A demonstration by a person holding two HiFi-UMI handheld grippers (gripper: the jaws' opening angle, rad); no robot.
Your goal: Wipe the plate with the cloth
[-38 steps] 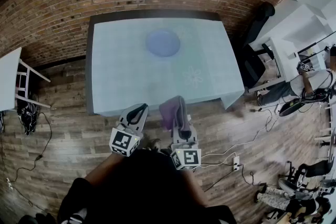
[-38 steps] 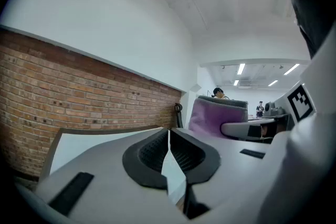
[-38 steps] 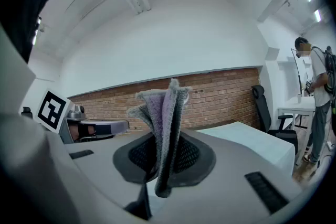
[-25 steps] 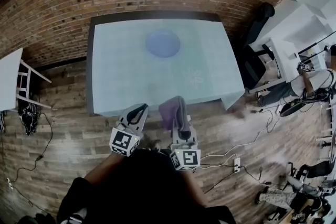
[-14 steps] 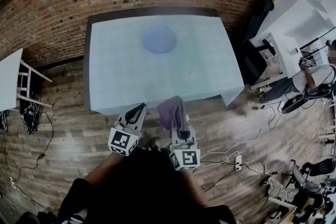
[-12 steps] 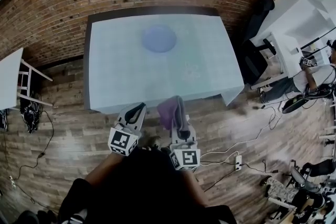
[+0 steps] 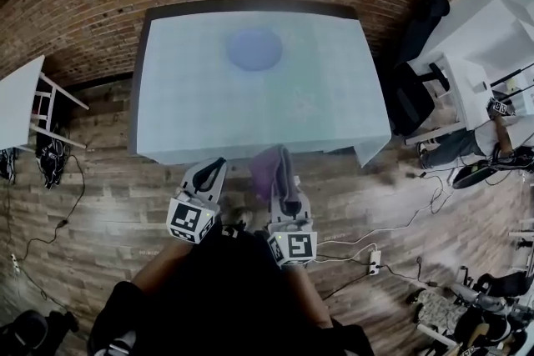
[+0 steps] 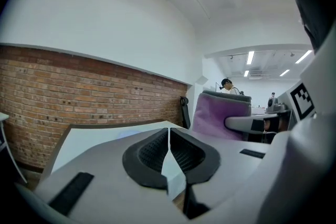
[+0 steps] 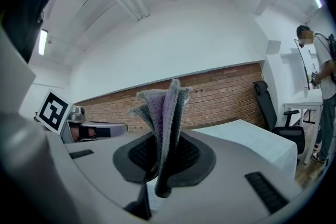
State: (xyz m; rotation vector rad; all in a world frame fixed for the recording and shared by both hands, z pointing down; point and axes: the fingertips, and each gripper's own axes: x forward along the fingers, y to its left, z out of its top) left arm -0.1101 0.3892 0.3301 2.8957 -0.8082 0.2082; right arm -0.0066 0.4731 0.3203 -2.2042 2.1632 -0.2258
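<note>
My left tongs [image 8: 169, 139] are fully closed with nothing in them. My right tongs [image 9: 164, 157] are clamped on the fuzzy purple cloth [image 9: 163, 113], which sticks up between them. Both hang just off the near edge of the pale cloth-covered table [image 7: 334, 112]. The round blue plate [image 7: 254, 49] sits by the far edge, about mid-width, well apart from the cloth.
</note>
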